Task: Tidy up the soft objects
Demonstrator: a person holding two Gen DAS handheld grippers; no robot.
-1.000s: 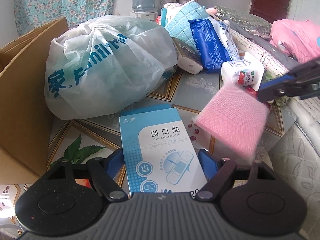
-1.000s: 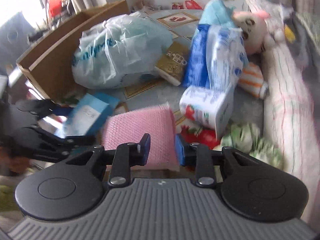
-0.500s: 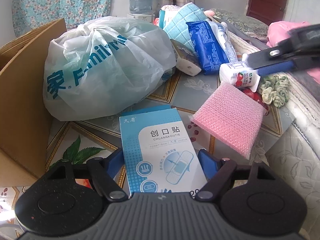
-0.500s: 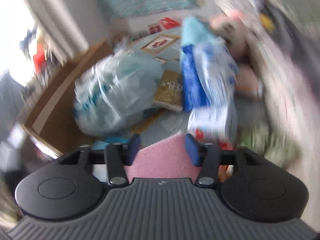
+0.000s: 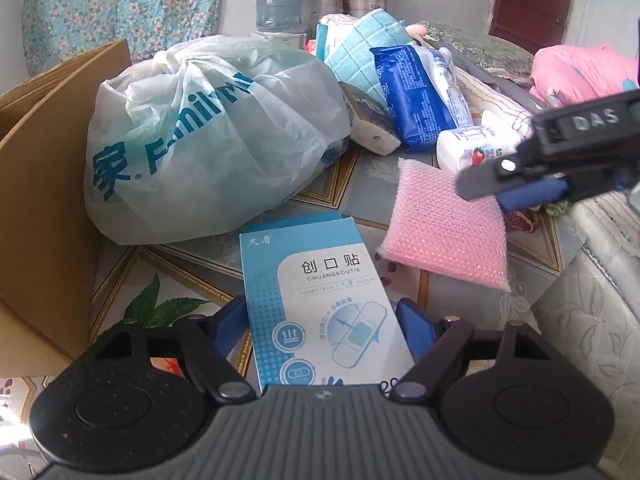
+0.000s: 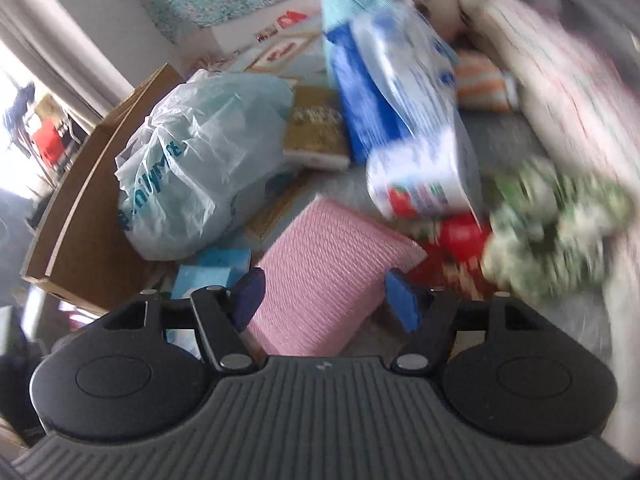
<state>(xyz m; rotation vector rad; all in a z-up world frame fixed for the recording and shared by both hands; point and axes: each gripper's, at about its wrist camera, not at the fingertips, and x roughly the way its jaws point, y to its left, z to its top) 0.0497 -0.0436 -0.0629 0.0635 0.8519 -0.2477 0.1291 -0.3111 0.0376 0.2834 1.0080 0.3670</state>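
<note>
A pink bubble-wrap pouch (image 5: 444, 228) lies flat on the patterned floor; it also shows in the right wrist view (image 6: 328, 264). My right gripper (image 6: 326, 300) is open and empty just above the pouch's near edge, and it shows from the side in the left wrist view (image 5: 516, 188). My left gripper (image 5: 320, 320) is shut on a light blue bandage box (image 5: 320, 304), its fingers against the box's two sides. The box also shows small in the right wrist view (image 6: 208, 276).
A full white and teal plastic bag (image 5: 208, 136) sits at the left beside a cardboard box (image 5: 44, 184). Behind lie a blue tissue pack (image 5: 412, 96), a strawberry-print tissue pack (image 5: 476, 148), a green fabric bundle (image 6: 552, 228) and a mattress edge (image 5: 592, 320).
My right gripper let go of the pink pouch, which now lies on the floor, and opened wide. It rose and then came back down over the pouch. The left gripper held still.
</note>
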